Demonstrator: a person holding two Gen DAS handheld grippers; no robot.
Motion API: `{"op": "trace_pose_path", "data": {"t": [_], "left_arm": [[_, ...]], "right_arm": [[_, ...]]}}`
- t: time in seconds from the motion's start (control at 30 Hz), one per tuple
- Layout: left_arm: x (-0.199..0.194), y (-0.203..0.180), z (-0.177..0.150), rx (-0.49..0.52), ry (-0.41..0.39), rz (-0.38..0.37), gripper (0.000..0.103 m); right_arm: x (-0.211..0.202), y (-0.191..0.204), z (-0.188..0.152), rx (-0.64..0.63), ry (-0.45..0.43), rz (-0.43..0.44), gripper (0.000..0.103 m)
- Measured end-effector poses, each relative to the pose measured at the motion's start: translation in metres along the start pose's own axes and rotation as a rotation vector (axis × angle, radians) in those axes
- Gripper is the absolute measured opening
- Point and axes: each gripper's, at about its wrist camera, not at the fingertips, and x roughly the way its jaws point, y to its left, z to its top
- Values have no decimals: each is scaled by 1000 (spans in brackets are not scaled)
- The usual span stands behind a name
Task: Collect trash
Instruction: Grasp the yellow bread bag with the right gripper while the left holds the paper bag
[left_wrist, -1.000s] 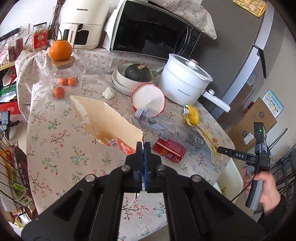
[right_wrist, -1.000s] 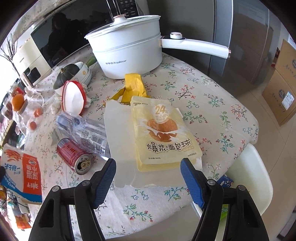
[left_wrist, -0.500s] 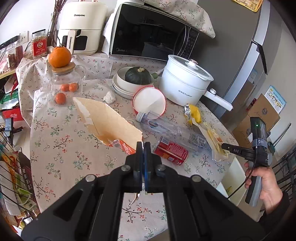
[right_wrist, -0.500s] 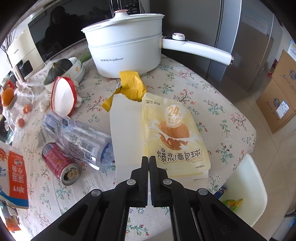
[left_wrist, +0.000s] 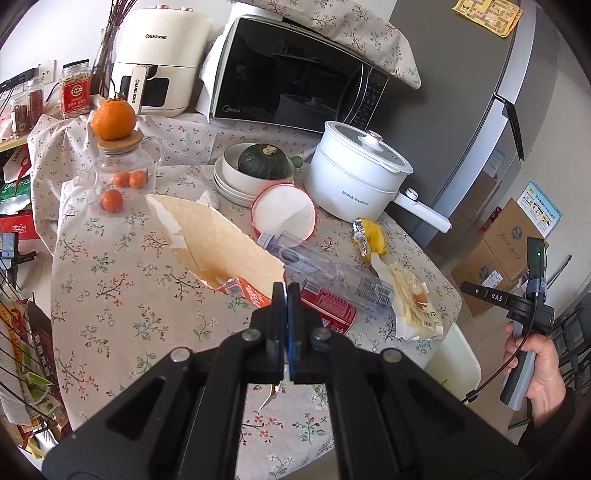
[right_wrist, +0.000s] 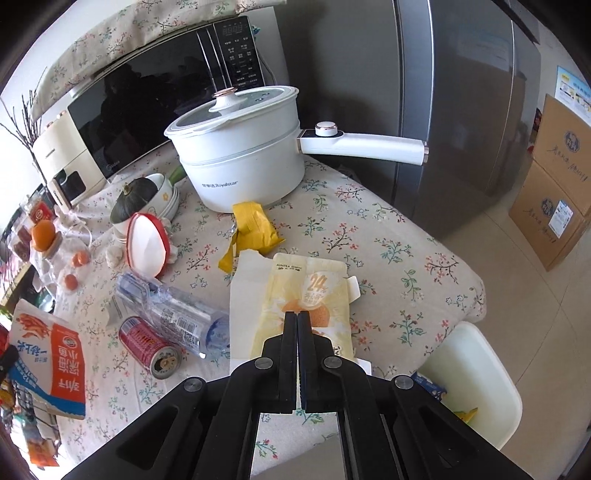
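1. While the right gripper (right_wrist: 297, 314) was pinched shut on the pale yellow snack pouch (right_wrist: 314, 295) at lower centre, the left gripper (left_wrist: 286, 286) was clamped on the torn brown paper bag (left_wrist: 218, 243).
2. Red soda can (right_wrist: 149, 347), clear plastic bottle (right_wrist: 173, 314) and crumpled yellow wrapper (right_wrist: 253, 229) lay uncollected, left of and above the pouch.

snack pouch (right_wrist: 306, 295): your right tongs (right_wrist: 297, 317) cover its lower edge, so you can't see the pinch.
white bin (right_wrist: 476, 373): contents mostly hidden.
torn bag (left_wrist: 221, 243): near end behind your left tongs (left_wrist: 286, 291).
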Motion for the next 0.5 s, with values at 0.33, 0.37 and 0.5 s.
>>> {"op": "trace_pose_path", "data": {"t": [0.33,0.37,0.5], "left_arm": [[11,-2,-5,-2,43,-5,1],[13,-1,-6,-7,51,-9,1],[21,-2,-9,-2,78,-3,1]], "right_arm": [[58,-26,-12,120,135,-9,68],[65,-26,-13,121,148,-5,63],[93,-17,-20,71,195,-37,31]]}}
